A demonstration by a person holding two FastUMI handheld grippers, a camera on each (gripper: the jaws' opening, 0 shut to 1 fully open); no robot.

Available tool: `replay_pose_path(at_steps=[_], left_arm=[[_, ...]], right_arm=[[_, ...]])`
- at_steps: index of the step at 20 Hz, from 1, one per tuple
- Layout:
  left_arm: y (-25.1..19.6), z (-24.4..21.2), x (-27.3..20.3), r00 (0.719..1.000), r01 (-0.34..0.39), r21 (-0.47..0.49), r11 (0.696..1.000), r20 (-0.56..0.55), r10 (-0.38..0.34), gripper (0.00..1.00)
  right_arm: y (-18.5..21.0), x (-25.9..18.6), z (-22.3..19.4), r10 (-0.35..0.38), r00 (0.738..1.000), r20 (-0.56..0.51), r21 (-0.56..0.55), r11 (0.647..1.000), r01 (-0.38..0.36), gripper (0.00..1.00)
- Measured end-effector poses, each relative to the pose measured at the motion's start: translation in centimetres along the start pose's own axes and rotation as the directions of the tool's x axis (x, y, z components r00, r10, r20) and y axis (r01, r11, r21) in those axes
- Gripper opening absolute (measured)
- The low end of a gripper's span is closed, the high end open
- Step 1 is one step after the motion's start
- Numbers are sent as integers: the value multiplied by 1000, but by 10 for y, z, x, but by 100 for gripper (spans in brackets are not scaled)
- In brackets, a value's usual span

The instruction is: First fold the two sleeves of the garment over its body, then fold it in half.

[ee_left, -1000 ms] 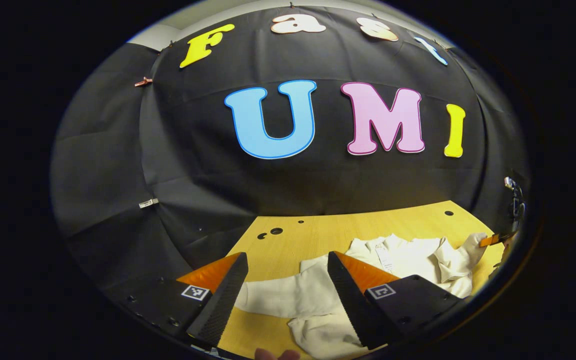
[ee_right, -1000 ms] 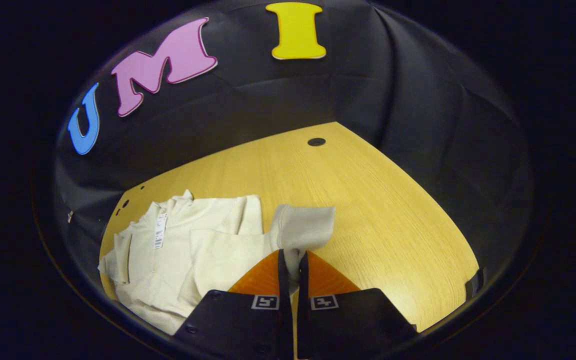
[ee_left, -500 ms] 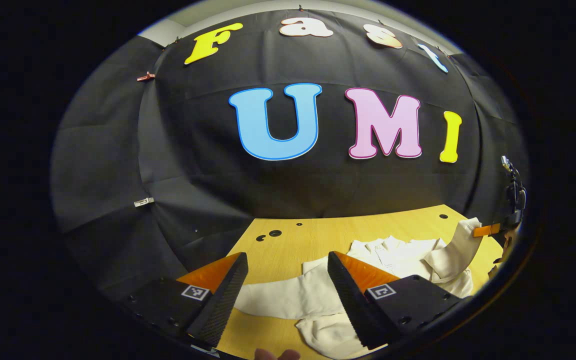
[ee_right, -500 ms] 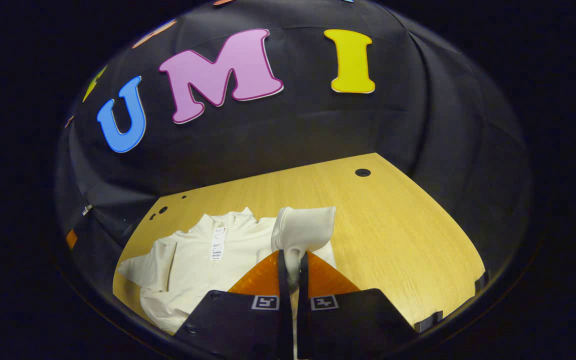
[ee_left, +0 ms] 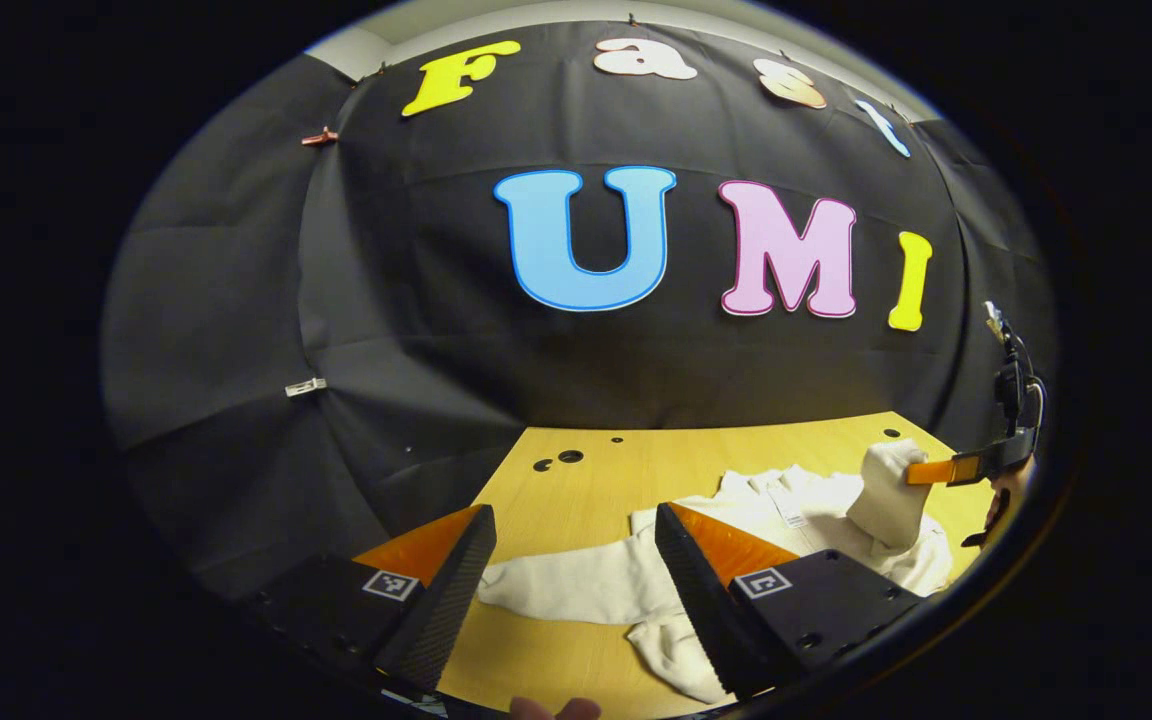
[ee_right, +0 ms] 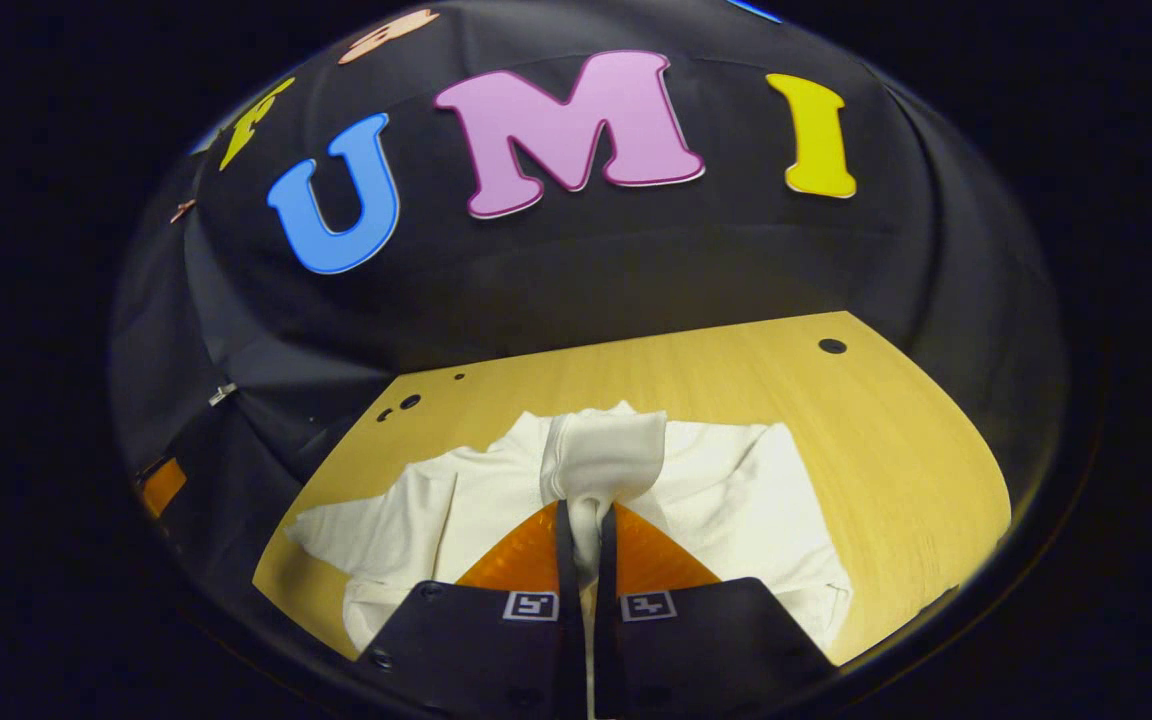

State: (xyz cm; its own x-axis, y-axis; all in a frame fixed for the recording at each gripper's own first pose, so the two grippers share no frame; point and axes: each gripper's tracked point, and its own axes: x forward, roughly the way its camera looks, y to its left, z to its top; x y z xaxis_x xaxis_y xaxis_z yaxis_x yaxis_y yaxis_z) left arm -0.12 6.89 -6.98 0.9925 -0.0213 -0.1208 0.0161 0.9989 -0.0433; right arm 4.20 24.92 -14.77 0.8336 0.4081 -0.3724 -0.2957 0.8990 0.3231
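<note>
A cream long-sleeved garment (ee_right: 736,490) lies on the wooden table (ee_right: 896,450). My right gripper (ee_right: 584,520) is shut on the cuff of one sleeve (ee_right: 601,460) and holds it lifted over the garment's body. In the left gripper view that same cuff (ee_left: 886,485) hangs from the right gripper (ee_left: 936,470) at the far right. My left gripper (ee_left: 571,545) hovers open above the other sleeve (ee_left: 576,590), which stretches out flat on the table (ee_left: 576,490) to the left of the body (ee_left: 816,505).
Small round holes (ee_left: 556,460) mark the table near its far left corner, and one hole (ee_right: 832,346) sits at the far right. The black booth wall closes the table's back and sides. Bare wood lies right of the garment.
The right gripper has carried the held sleeve cuff leftward, from beside the garment to above its body. The left gripper has stayed open over the flat sleeve, shifting only slightly.
</note>
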Motion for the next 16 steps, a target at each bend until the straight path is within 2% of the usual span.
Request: replay_pose_path(at_steps=[5, 12, 16], left_arm=[[19, -20, -1, 1000, -5, -10, 1000, -19, 5, 99], [33, -62, 34, 997, -6, -2, 1000, -76, 6, 99], [42, -87, 60, 994, 10, 20, 1000, -111, -8, 99]], right_arm=[[44, 32, -55, 41, 991, -127, -37, 998, -46, 8], [60, 66, -118, 35, 962, -272, -26, 999, -43, 8], [65, 69, -132, 64, 951, -301, 37, 998, -55, 18]])
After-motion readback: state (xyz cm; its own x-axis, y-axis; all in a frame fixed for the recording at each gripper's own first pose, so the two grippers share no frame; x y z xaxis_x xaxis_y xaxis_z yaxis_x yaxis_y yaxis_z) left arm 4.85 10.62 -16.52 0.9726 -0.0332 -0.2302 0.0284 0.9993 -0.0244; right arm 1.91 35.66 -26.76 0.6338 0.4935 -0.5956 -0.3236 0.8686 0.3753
